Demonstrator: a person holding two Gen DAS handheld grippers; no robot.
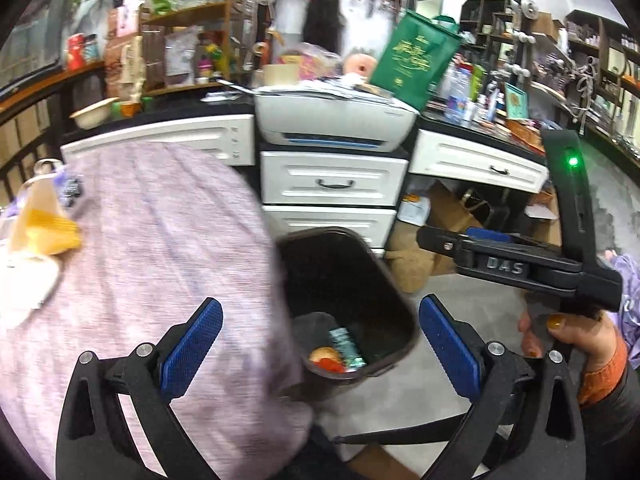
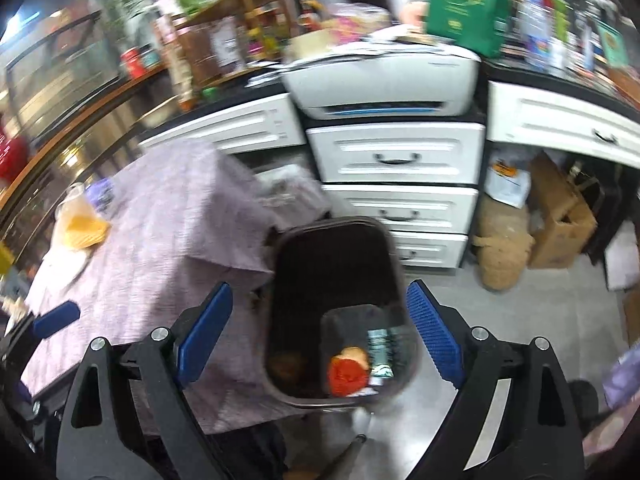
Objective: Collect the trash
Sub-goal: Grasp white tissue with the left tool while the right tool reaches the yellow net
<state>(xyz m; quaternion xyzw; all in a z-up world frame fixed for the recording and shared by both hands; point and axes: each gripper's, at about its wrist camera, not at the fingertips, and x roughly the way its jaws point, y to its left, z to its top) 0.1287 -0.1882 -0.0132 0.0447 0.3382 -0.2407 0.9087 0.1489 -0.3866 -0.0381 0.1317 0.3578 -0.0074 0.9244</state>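
A dark brown trash bin [image 1: 348, 268] stands on the floor beside the table; it also shows in the right wrist view [image 2: 332, 264]. Inside lie a red wrapper [image 2: 347, 376], a teal packet [image 2: 379, 350] and some brownish scraps. My left gripper [image 1: 320, 340] is open and empty, above the table edge and the bin. My right gripper [image 2: 320, 332] is open and empty over the bin; in the left wrist view it shows from the side [image 1: 500, 256], held by a hand. A yellow wrapper [image 1: 44, 224] and white paper [image 1: 28, 284] lie on the table's far left.
The table has a lilac cloth [image 1: 152, 240]. Behind the bin stand white drawers [image 1: 332, 184] with a printer [image 1: 336, 120] and a green bag [image 1: 416, 60] on top. Cardboard boxes [image 2: 560, 216] and a burlap sack [image 2: 502, 248] sit on the floor at right.
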